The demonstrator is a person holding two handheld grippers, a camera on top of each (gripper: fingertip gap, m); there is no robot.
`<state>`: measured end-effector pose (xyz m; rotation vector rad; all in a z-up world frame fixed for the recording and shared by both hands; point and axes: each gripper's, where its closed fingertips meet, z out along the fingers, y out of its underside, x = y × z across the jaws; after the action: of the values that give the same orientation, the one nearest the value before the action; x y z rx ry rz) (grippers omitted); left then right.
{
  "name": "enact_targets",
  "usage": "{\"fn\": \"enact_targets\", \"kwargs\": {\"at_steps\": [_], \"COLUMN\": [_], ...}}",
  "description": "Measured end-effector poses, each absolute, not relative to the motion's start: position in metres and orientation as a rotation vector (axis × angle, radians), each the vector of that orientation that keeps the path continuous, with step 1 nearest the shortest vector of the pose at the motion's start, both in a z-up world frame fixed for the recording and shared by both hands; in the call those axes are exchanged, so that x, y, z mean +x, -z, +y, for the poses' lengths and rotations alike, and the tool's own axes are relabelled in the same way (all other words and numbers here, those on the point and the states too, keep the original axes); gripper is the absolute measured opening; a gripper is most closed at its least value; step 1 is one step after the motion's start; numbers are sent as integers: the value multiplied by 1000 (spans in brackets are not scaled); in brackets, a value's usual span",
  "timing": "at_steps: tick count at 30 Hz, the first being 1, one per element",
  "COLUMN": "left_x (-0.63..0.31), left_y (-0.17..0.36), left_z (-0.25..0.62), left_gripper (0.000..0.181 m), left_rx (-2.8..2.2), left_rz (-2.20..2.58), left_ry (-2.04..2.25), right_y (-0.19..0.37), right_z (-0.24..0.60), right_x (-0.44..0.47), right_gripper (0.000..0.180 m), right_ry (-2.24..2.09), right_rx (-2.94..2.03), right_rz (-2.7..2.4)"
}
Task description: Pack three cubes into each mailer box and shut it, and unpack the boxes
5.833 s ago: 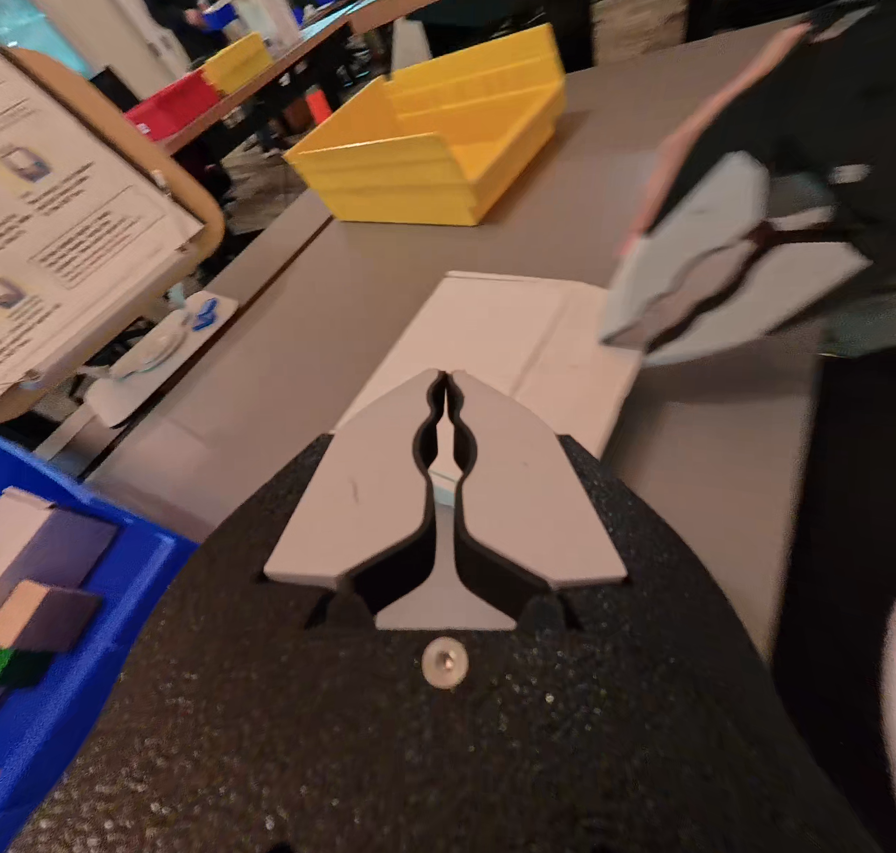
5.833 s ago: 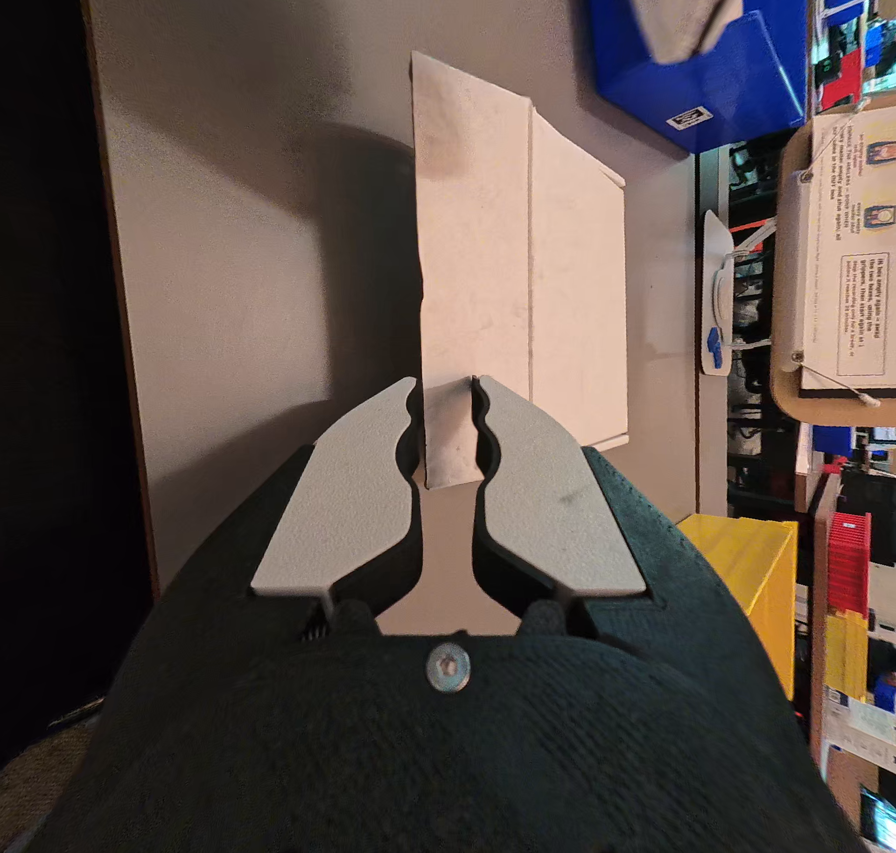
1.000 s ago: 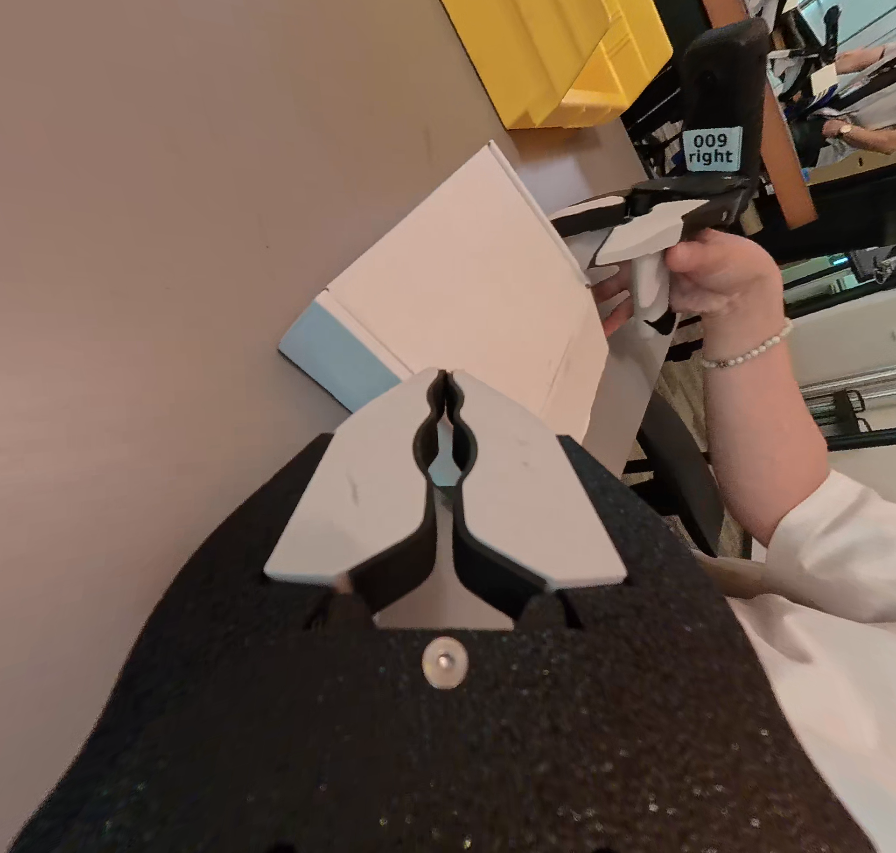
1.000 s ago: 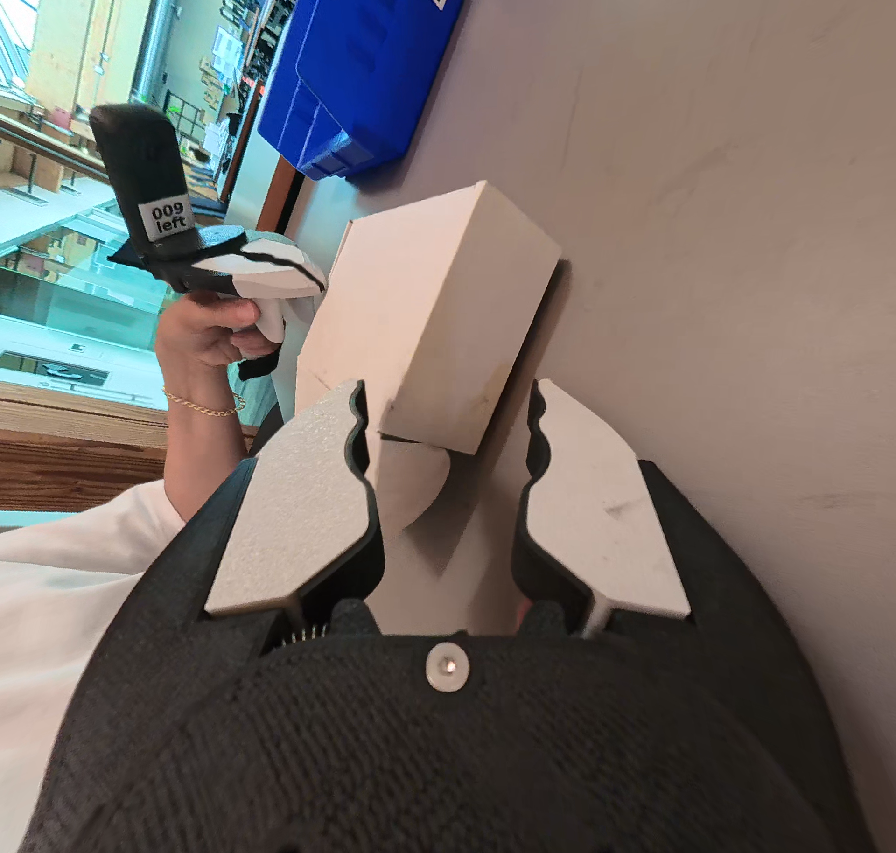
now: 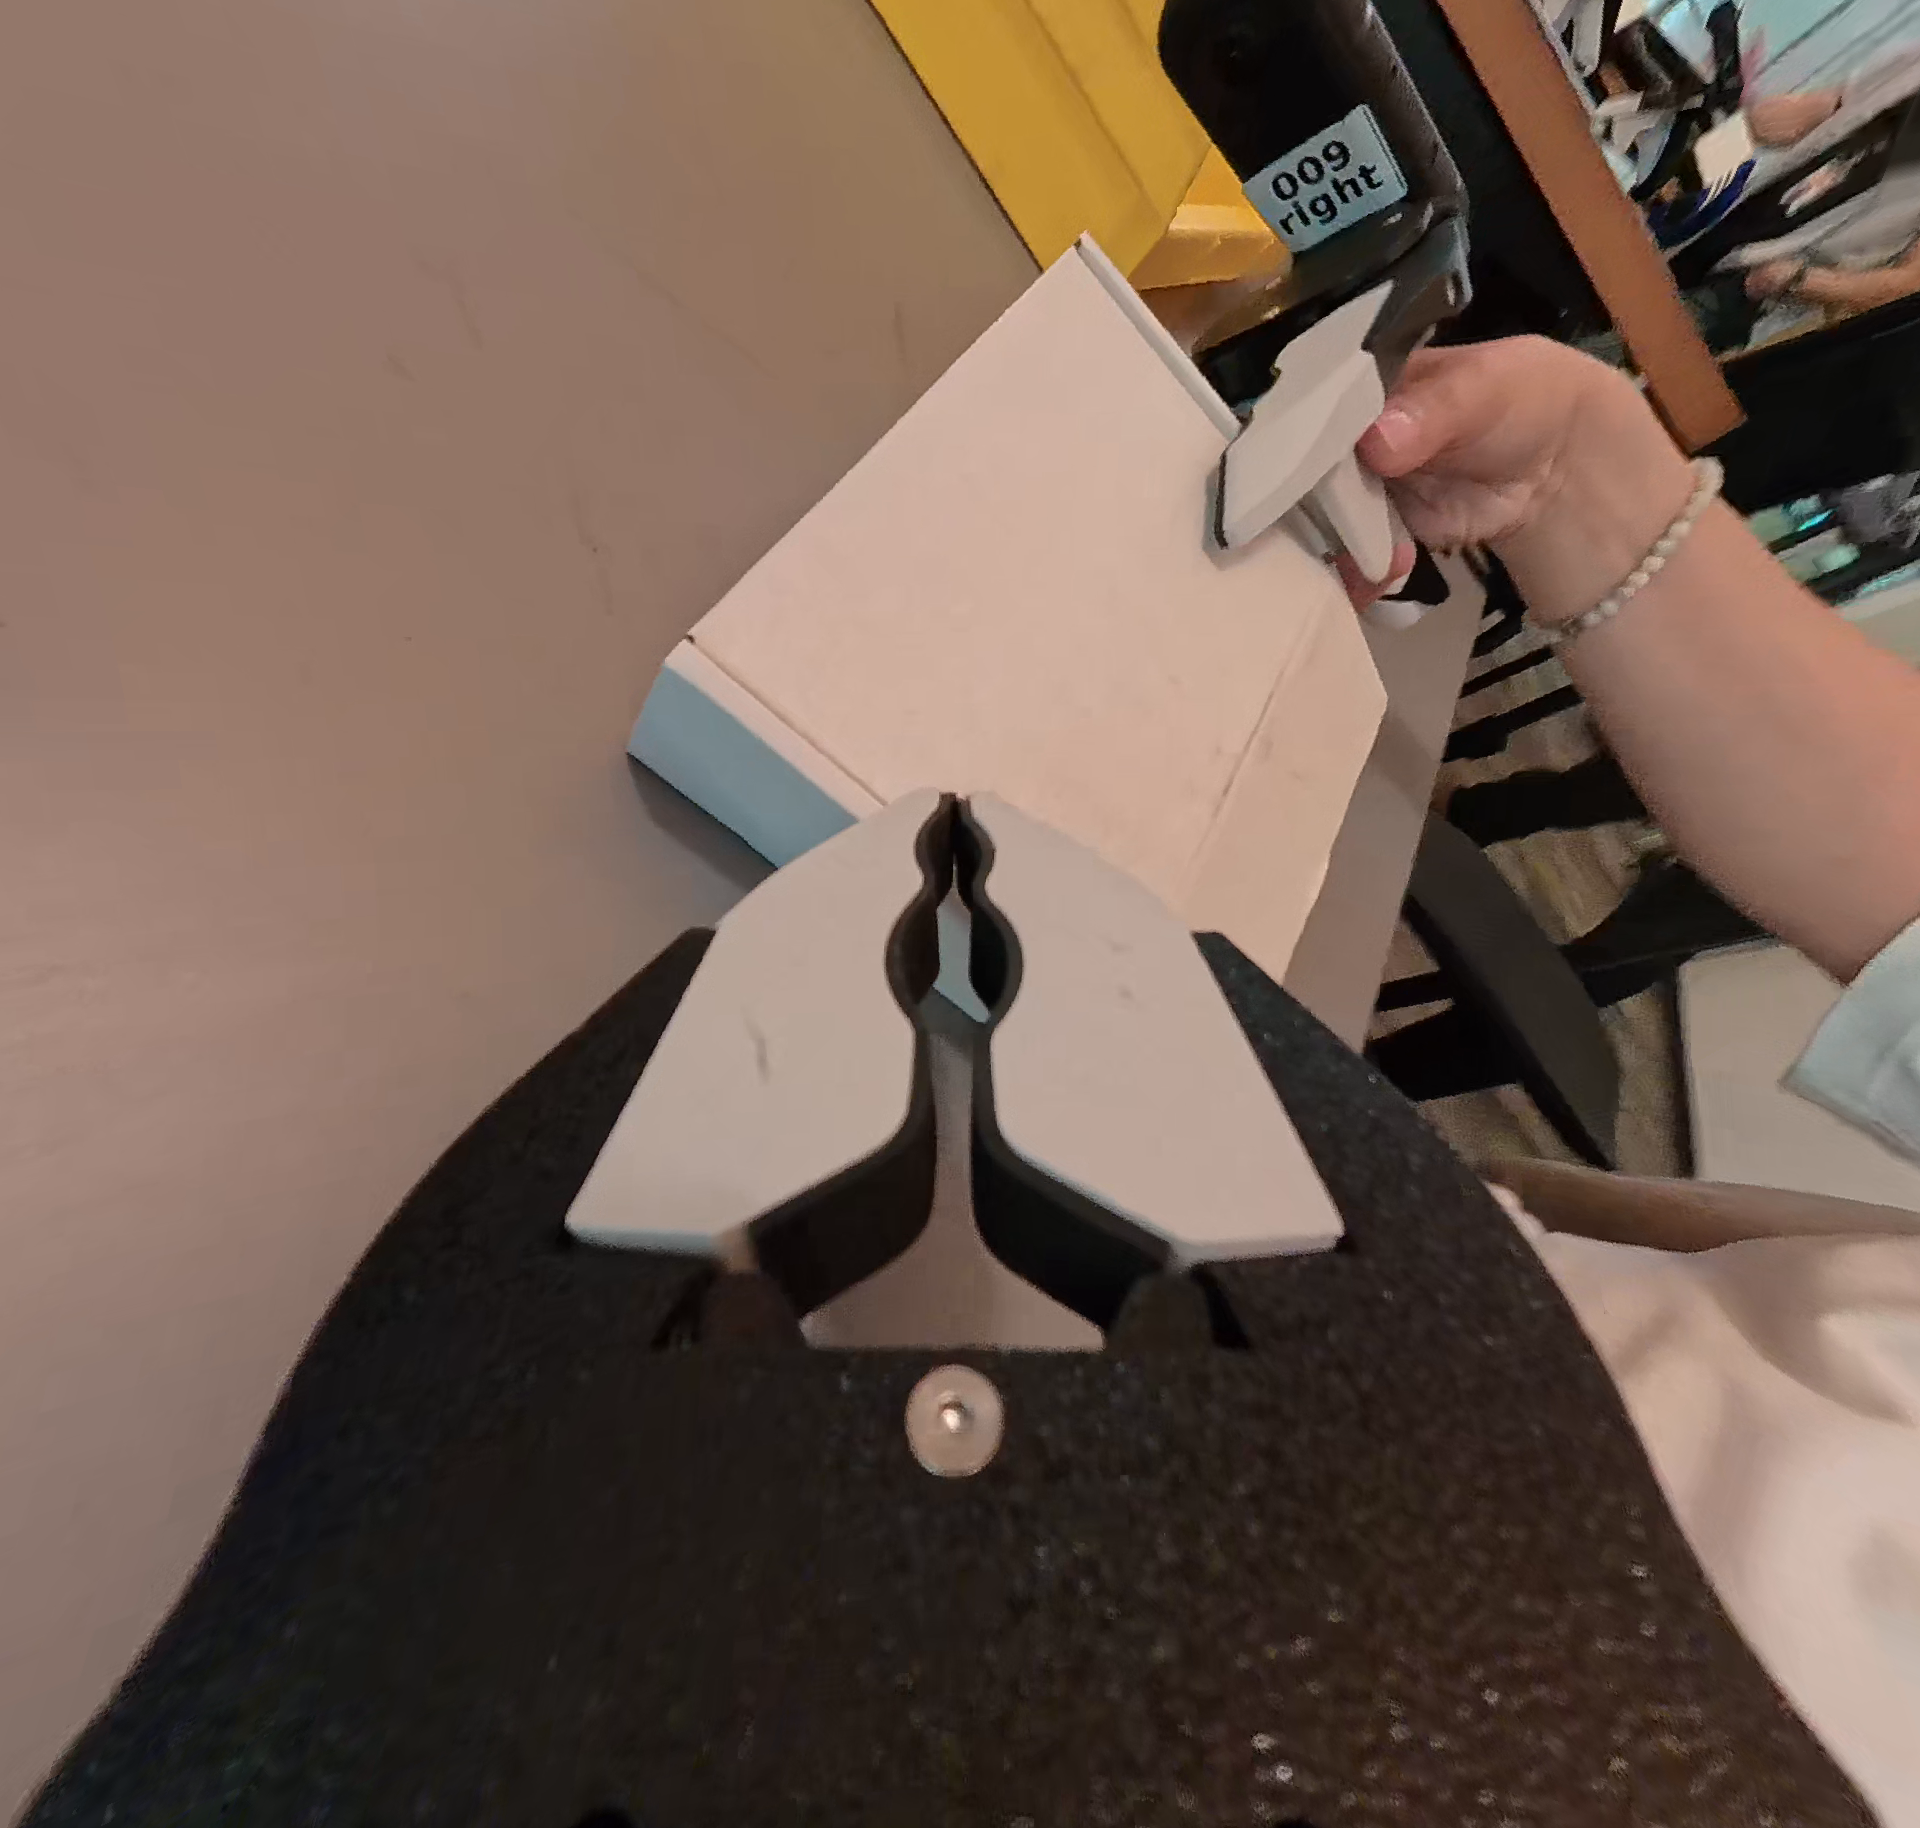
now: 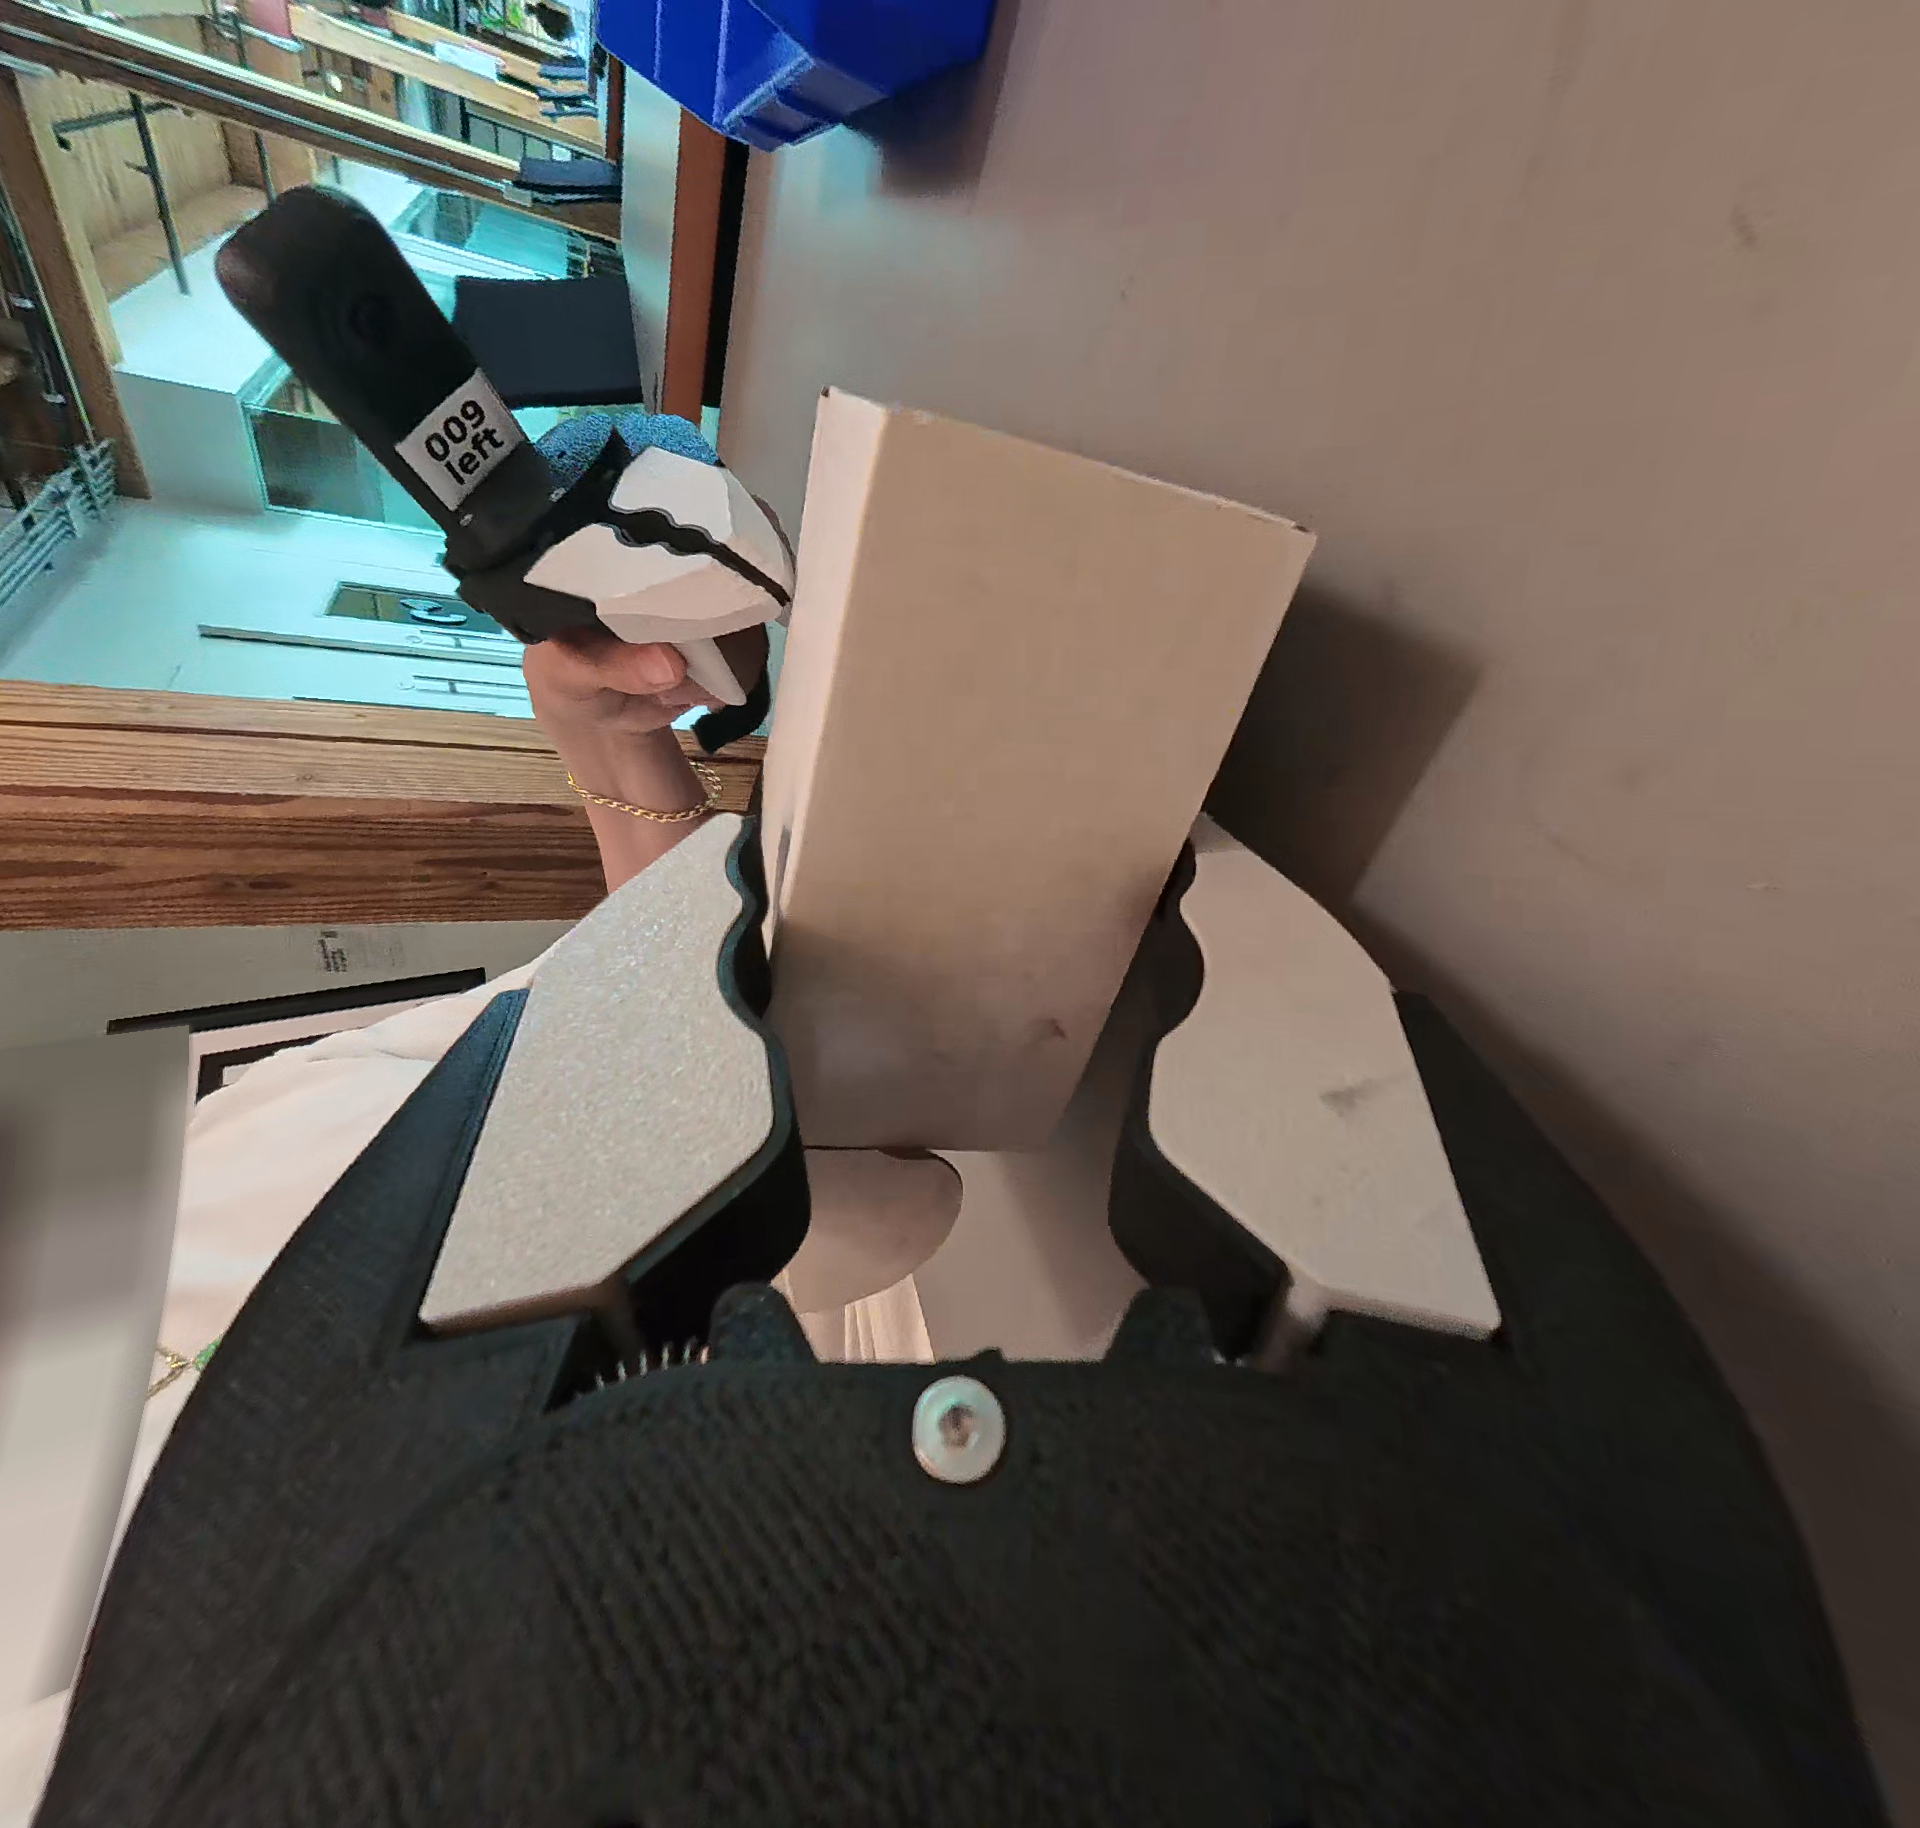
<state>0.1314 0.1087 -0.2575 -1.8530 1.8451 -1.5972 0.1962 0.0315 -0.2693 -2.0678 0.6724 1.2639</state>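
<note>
Grey worktop point(image 6: 1558, 428) carries the white mailer box point(image 6: 1018, 791), tipped on edge. Right gripper point(image 6: 966, 947) straddles its end, jaws wide; left gripper point(image 5: 951, 812) pinched together, empty. Light, stiff card — grab edges, not flimsy flaps.

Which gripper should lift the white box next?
Probably the right gripper: its jaws already straddle the end of the white mailer box. The left gripper is shut, with only its tips at the box's other side.
</note>
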Motion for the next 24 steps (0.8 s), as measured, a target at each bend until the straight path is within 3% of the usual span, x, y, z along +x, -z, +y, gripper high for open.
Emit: {"fn": "enact_targets", "kwargs": {"at_steps": [3, 7, 11, 13, 18, 24], "left_x": [129, 127, 106, 94, 85, 101], "left_y": [253, 204, 189, 202, 233, 228], "left_z": [108, 109, 98, 97, 102, 83], "left_gripper": [6, 24, 68, 78, 91, 107], "left_rx": [-1682, -1218, -799, -594, -245, 32], "left_rz": [1938, 1869, 1867, 1893, 1833, 1611], "left_ry": [1488, 1308, 954, 737, 336, 101], "right_y": [268, 265, 259, 256, 249, 216], "right_z": [34, 38, 40, 38, 34, 39], "right_x": [199, 202, 204, 206, 209, 198], "right_gripper": [72, 71, 71, 70, 70, 70], "right_ry": [-1278, -1291, -1291, -1304, -1331, -1448], "right_rx": [-2007, -1928, -1873, -1848, -1813, -1707], "right_rz": [733, 786, 778, 773, 764, 686]}}
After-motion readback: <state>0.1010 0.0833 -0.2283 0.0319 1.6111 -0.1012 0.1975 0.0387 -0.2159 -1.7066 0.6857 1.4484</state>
